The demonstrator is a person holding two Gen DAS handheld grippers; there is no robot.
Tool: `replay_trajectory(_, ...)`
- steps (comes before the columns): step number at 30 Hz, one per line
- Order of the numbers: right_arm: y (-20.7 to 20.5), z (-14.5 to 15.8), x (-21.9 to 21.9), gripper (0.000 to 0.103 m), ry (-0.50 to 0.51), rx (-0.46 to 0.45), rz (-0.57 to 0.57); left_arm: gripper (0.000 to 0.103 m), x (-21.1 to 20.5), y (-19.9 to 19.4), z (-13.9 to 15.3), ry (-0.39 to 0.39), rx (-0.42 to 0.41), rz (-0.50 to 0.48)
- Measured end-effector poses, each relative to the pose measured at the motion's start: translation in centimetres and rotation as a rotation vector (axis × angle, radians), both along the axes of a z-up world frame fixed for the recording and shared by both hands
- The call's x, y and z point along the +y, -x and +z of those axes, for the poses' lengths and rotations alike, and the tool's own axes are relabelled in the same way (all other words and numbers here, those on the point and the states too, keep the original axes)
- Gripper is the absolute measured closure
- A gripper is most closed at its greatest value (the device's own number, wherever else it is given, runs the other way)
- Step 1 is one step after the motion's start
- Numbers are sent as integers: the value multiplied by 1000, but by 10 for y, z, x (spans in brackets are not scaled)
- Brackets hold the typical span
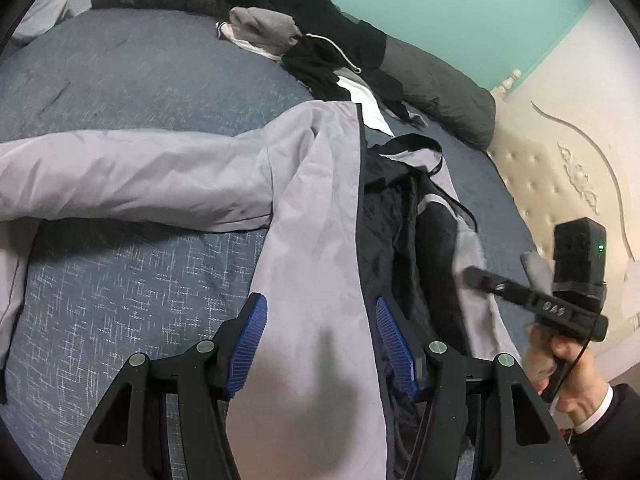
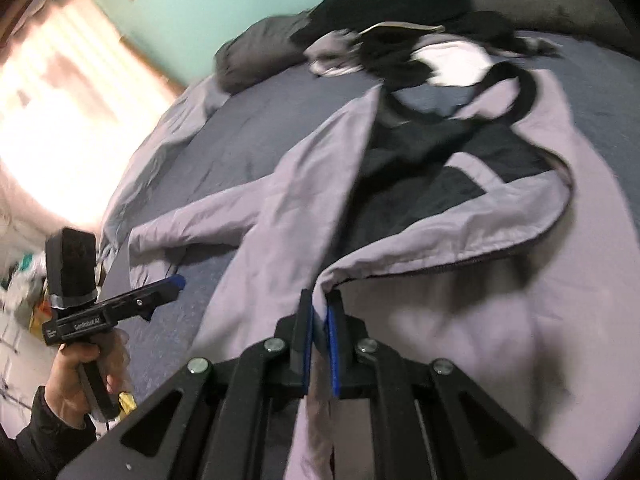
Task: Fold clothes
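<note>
While the blue-grey bed (image 1: 120, 80) fills most of both views, the lavender jacket (image 1: 312, 216) lies open across its middle, dark lining (image 2: 420, 184) up, one sleeve (image 1: 132, 176) stretched toward nine o'clock in the left wrist view. Bare cover lies open beyond that sleeve from nine to twelve o'clock, and more below it at seven o'clock. At twelve to one o'clock a heap of black and grey clothes (image 1: 304, 36) lies against dark grey pillows (image 1: 440, 84), just beyond the jacket's collar.

Only the left wrist view shows the cream tufted headboard (image 1: 560, 184), at three o'clock, closing off that side. Only the right wrist view shows the bright curtained window (image 2: 68, 92), at ten o'clock, and the bed's edge falling away below it.

Left gripper (image 1: 320, 344): its blue pads (image 1: 248, 344) are spread wide, straddling the jacket's front edge without pinching it. Right gripper (image 2: 318, 340): its fingers are pressed together on a fold of the jacket's lavender hem, the cloth drawn up between them. Each view shows the other tool in a hand (image 2: 80, 376) at its rim.
</note>
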State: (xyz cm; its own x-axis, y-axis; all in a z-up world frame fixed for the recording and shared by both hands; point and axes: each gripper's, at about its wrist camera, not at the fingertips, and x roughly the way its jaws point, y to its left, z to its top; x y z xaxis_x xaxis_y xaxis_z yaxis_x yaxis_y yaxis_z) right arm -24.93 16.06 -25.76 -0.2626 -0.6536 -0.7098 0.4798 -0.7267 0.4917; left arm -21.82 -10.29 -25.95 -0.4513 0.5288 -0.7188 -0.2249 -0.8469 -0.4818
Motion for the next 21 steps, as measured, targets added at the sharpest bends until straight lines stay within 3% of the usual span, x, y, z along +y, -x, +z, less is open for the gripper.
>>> replay_trajectory(4, -1, -27, -34, 92, -18, -79, 53, 42, -11, 2, -2, -7, -5, 23)
replay_trajectory(8, -12, -37, -29, 84, 2, -119, 65, 42, -20, 4, -7, -16, -19, 47)
replay_trajectory(10, -16, -30, -16, 65, 40, -121, 57, 42, -24, 5, -7, -24, -21, 54)
replay_trajectory(11, -18, -26, -9, 62, 59, -121, 53, 42, -25, 5, -8, -27, -22, 56)
replay_trajectory(18, -8, 7, 101, 59, 46, -35, -137, 41, -28, 10, -11, -13, -40, 56)
replay_trajectory(21, 6, 3, 147, 59, -55, -39, -259, 41, -27, 11, -13, -18, -49, 60)
